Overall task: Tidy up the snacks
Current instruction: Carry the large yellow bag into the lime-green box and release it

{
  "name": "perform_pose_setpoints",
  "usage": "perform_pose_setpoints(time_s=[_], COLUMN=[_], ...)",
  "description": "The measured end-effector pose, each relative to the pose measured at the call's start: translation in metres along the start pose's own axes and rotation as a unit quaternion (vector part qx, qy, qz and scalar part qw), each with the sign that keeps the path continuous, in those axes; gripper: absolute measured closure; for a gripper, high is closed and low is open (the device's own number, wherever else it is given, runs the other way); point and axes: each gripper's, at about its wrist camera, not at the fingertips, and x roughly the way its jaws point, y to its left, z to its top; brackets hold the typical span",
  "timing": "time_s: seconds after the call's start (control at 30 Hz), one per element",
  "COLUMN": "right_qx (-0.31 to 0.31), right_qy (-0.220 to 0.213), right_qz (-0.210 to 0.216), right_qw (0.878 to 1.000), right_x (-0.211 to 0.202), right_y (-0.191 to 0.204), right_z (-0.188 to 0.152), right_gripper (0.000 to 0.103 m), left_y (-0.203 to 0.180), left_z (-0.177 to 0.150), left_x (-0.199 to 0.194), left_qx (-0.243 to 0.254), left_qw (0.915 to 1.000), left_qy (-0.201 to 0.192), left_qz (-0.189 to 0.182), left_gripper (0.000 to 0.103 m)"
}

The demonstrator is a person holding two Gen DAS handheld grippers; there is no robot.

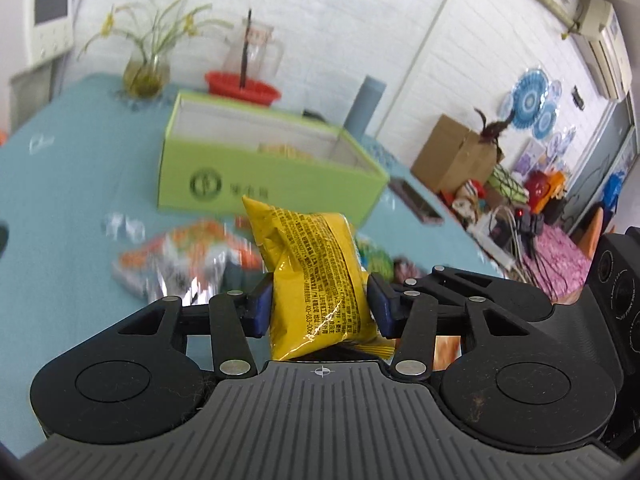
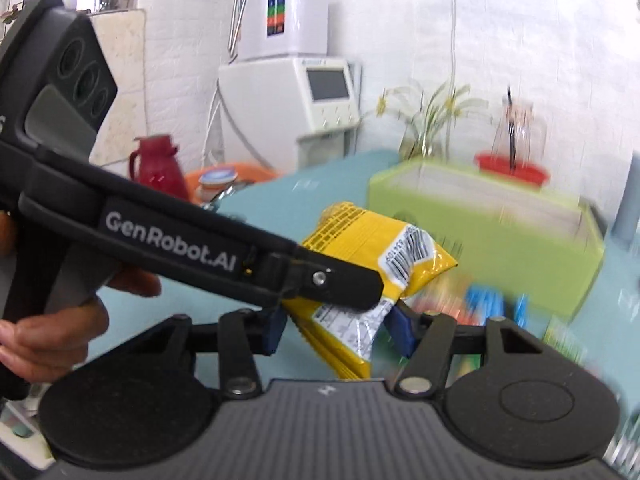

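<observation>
My left gripper [image 1: 320, 304] is shut on a yellow snack packet [image 1: 316, 264], held upright above the teal table [image 1: 60, 184]. Behind it stands an open green box [image 1: 272, 176] with a packet showing inside. In the right wrist view my right gripper [image 2: 338, 328] is shut on another yellow packet [image 2: 344, 360] with a white label, its blue pads touching both sides. The left gripper's finger [image 2: 340, 280] crosses in front, carrying its yellow packet [image 2: 412, 256], barcode showing, just above the right one. The green box [image 2: 480, 240] lies ahead to the right.
Loose snack packets [image 1: 180, 260] lie blurred on the table before the box. A plant vase [image 1: 146, 72], red basket [image 1: 240, 84], glass jug [image 1: 252, 48] and blue cylinder [image 1: 366, 104] stand behind it. A hand [image 2: 52, 340] holds the left gripper. A red flask [image 2: 158, 164] stands far left.
</observation>
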Motion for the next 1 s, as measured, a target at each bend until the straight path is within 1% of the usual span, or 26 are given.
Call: perform_pose_setpoints(time_s=[0.13, 0.2, 0.27, 0.33, 0.43, 0.53, 0.6, 0.63, 0.67, 0.73, 0.8, 0.83, 0.87, 0.9, 0.93, 0.97, 1.0], right_qx=[-0.033, -0.050, -0.070, -0.075, -0.065, -0.053, -0.049, -0.042, -0.036, -0.035, -0.041, -0.048, -0.054, -0.059, -0.062, -0.061, -0.055], right_qy=[-0.011, -0.013, -0.002, 0.014, 0.042, 0.069, 0.083, 0.080, 0.082, 0.074, 0.060, 0.046, 0.030, 0.013, 0.003, -0.008, -0.017], right_qz=[-0.020, -0.030, -0.040, -0.042, -0.030, -0.018, -0.008, -0.007, -0.007, -0.009, -0.013, -0.019, -0.026, -0.033, -0.038, -0.043, -0.046], right_qw=[0.999, 0.998, 0.997, 0.996, 0.997, 0.996, 0.995, 0.996, 0.996, 0.997, 0.997, 0.998, 0.998, 0.998, 0.997, 0.997, 0.997], right_x=[0.041, 0.068, 0.097, 0.126, 0.163, 0.191, 0.203, 0.204, 0.204, 0.195, 0.176, 0.160, 0.144, 0.126, 0.108, 0.087, 0.067], right_y=[-0.030, -0.046, -0.060, -0.074, -0.101, -0.114, -0.118, -0.120, -0.122, -0.121, -0.118, -0.114, -0.110, -0.107, -0.103, -0.098, -0.094], right_z=[0.047, 0.070, 0.087, 0.098, 0.104, 0.098, 0.095, 0.094, 0.093, 0.094, 0.096, 0.096, 0.097, 0.096, 0.093, 0.087, 0.079], right_gripper=[0.039, 0.039, 0.038, 0.038, 0.038, 0.038, 0.037, 0.035, 0.029, 0.023, 0.020, 0.015, 0.011, 0.011, 0.011, 0.011, 0.011], left_y=[0.014, 0.026, 0.042, 0.059, 0.085, 0.105, 0.111, 0.113, 0.111, 0.106, 0.099, 0.094, 0.087, 0.081, 0.074, 0.065, 0.057], left_z=[0.059, 0.089, 0.117, 0.136, 0.150, 0.148, 0.144, 0.142, 0.140, 0.139, 0.141, 0.142, 0.143, 0.142, 0.139, 0.134, 0.127], left_x=[0.030, 0.050, 0.073, 0.096, 0.132, 0.161, 0.173, 0.176, 0.175, 0.168, 0.153, 0.140, 0.126, 0.112, 0.096, 0.078, 0.064], left_qx=[0.013, 0.014, 0.014, 0.004, -0.006, -0.011, -0.007, -0.001, 0.008, 0.016, 0.015, 0.014, 0.011, 0.008, 0.003, 0.000, -0.001], left_qw=[0.9996, 0.9994, 0.9993, 0.9995, 0.9994, 0.9981, 0.9967, 0.9963, 0.9962, 0.9953, 0.9955, 0.9955, 0.9950, 0.9942, 0.9931, 0.9921, 0.9914], left_qy=[-0.025, -0.032, -0.032, -0.026, -0.012, 0.006, 0.012, 0.011, 0.003, -0.006, -0.021, -0.035, -0.049, -0.064, -0.080, -0.094, -0.103], left_qz=[0.006, 0.007, 0.011, 0.018, 0.033, 0.060, 0.080, 0.085, 0.087, 0.095, 0.091, 0.087, 0.087, 0.087, 0.085, 0.083, 0.080], left_gripper=[0.073, 0.071, 0.070, 0.070, 0.070, 0.070, 0.067, 0.059, 0.054, 0.045, 0.044, 0.042, 0.036, 0.032, 0.024, 0.018, 0.017])
